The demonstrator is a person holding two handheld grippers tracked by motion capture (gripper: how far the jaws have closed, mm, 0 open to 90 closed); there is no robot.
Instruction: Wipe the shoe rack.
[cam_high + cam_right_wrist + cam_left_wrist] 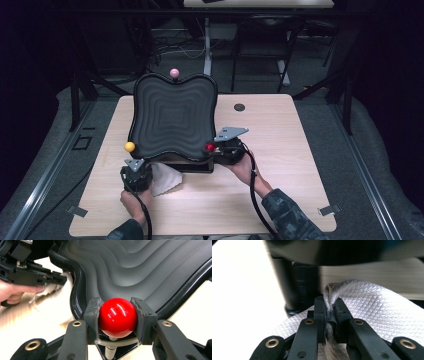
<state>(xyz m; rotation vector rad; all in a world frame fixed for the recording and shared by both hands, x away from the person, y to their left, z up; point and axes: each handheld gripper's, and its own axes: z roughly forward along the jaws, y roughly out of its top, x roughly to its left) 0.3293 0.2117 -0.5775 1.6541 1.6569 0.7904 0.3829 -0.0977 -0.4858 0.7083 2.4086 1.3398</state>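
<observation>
The table (pixel 280 150) is broad pale wood with plenty of bare room to the right and toward the person, and it drops off to grey floor on every side. On its left half stands the big black rippled board (pixel 174 120), tilted up on a dark base, with ball knobs at its corners: a pink one (pixel 174 73) at the far edge, a yellow one (pixel 129 146) at the near left and a red ball knob (pixel 117 317) at the near right. The board looks stiff and fairly heavy, with a glossy rim that I would guess is slippery, so the knobs are the sensible places to take hold. The right claw (pixel 117 320) has done just that, both pads pressed on the sides of the red ball, which sits on a thin stem that probably would not like a hard sideways wrench. Under the board's near left corner lies the white cloth (pixel 162 179), quilted, soft and light, spread on the table and touching the base. The left claw (pixel 329 315) is pinched tight on a gathered fold of it. It will drag and bunch rather than slide as one piece. Whether the cloth's far edge is caught under the base I cannot tell, since that view is blurred there.
</observation>
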